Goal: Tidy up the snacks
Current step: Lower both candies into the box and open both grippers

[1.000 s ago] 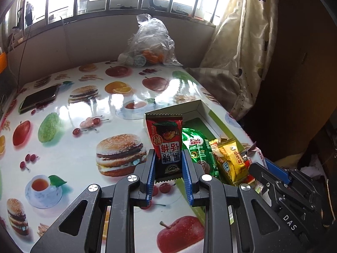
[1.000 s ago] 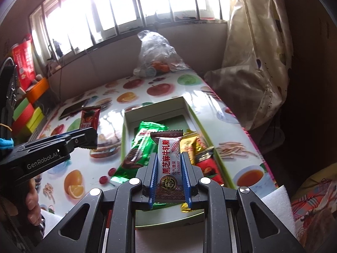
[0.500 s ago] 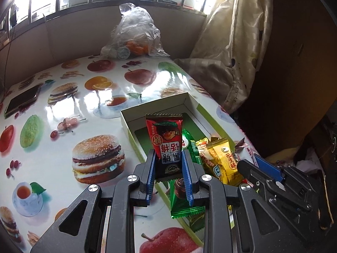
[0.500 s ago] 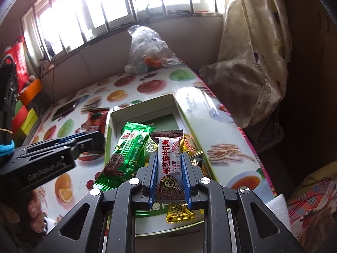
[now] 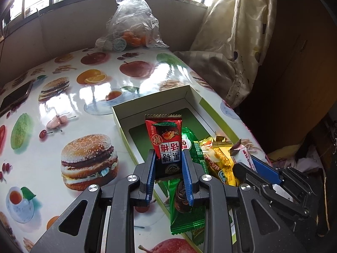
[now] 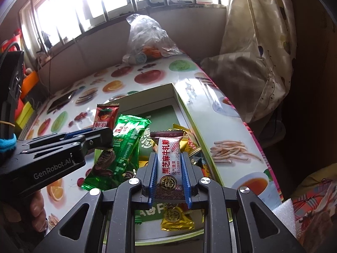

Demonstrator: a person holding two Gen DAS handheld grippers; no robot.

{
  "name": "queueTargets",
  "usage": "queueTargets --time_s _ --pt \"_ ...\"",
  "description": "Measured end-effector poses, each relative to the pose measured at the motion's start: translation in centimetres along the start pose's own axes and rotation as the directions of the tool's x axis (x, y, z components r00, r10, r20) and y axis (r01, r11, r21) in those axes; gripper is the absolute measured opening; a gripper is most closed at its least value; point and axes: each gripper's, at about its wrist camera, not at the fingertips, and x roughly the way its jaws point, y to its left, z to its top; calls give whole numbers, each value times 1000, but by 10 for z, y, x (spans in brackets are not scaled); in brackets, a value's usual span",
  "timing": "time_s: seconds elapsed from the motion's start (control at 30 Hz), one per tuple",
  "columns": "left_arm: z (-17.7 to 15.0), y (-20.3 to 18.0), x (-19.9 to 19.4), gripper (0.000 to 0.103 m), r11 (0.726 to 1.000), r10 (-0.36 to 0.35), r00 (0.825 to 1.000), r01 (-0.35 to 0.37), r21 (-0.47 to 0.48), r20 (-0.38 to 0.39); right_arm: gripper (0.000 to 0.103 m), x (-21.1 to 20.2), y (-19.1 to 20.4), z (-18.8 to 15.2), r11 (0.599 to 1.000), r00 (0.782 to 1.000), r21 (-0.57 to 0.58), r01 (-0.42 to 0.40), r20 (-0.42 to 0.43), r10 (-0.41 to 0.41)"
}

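My left gripper (image 5: 168, 158) is shut on a red and black plum-candy packet (image 5: 165, 139), held upright over the near left part of an open white box (image 5: 147, 102) with a green floor. Inside the box lie a long green wrapper (image 5: 185, 206) and yellow packets (image 5: 219, 160). My right gripper (image 6: 169, 164) is shut on a white sesame-nougat packet (image 6: 168, 158), above the same box (image 6: 189, 113). In the right wrist view the left gripper (image 6: 99, 133) with its red packet (image 6: 105, 116) hangs at the left, above the green wrapper (image 6: 122, 147). A gold candy (image 6: 175, 219) lies below.
The fruit-and-burger tablecloth (image 5: 63, 105) covers the table. A clear plastic bag with oranges (image 5: 130, 31) stands at the far edge by the window. A dark phone (image 5: 14, 97) lies at the left. A curtain (image 5: 231, 42) hangs past the table's right edge. Coloured boxes (image 6: 25, 109) sit far left.
Both grippers have moved forward and lower over the box, each still holding its packet. The box and the snacks in it now lie closer under the left gripper.
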Motion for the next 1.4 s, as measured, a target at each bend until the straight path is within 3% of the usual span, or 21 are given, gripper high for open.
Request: queueTargets --time_s 0.7,0.9,1.07,1.17,1.4 --pt "8 -10 15 25 1000 -17 1000 18 11 -5 21 11 -2 6 999 999 -35 24 37 -23" --pt "10 -13 15 25 1000 -7 1000 7 24 -4 26 10 -2 5 999 999 -43 34 43 -32" --pt "9 -12 14 29 1000 -1 1000 1 23 -1 30 10 -2 5 998 998 -46 44 46 -41" --pt "10 -11 12 38 1000 4 1000 -4 23 5 32 9 -4 5 998 998 -41 44 49 -42" --pt "10 -10 8 39 1000 0 1000 0 20 14 37 7 -4 4 998 998 -41 42 52 -40"
